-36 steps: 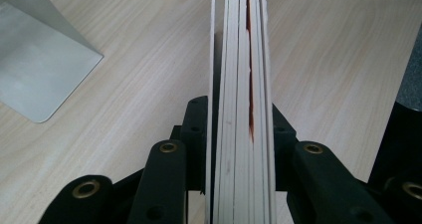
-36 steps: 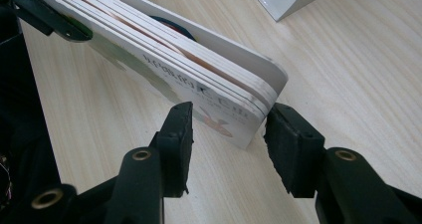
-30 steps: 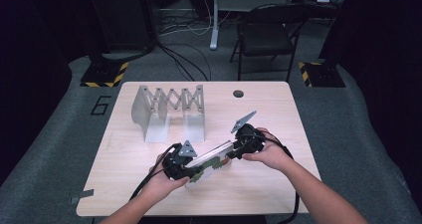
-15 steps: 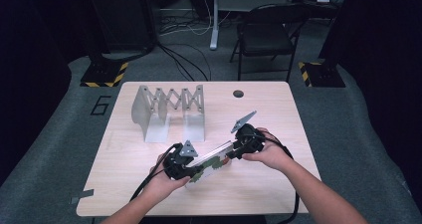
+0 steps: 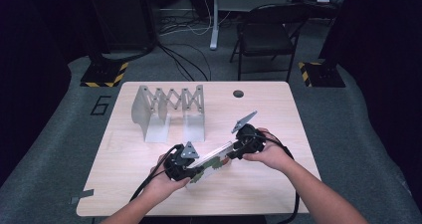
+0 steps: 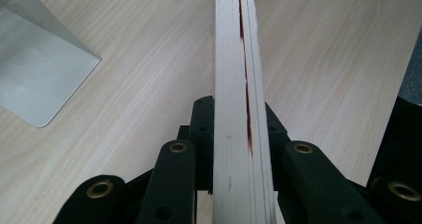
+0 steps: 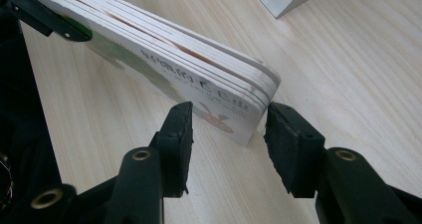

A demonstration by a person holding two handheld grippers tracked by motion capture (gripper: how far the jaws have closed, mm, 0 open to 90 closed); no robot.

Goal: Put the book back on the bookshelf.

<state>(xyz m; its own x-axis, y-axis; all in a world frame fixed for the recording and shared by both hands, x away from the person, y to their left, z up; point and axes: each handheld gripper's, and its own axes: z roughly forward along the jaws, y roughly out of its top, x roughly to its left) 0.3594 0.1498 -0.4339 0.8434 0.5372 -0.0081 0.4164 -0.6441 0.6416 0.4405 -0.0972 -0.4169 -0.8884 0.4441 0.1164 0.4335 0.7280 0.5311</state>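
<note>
Book: a board book (image 5: 215,160) held above the near middle of the table (image 5: 278,114).
Left gripper (image 6: 234,149): jaws have just closed on the book's near-left end.
Right gripper (image 7: 226,134): jaws apart, astride the book's far-right corner, not pressing.
Rack: metal stand (image 5: 169,109) far left.

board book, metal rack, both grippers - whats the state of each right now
board book: closed, raised on edge off the table, held at one end.
left gripper: shut on the book's edge, jaws pressing both covers.
right gripper: jaws apart around the book's other end, a gap visible at each pad.
expandable metal rack: standing upright on the table, partly stretched out, with nothing in it.
folding chair: unfolded, unoccupied, beyond the table.
</note>
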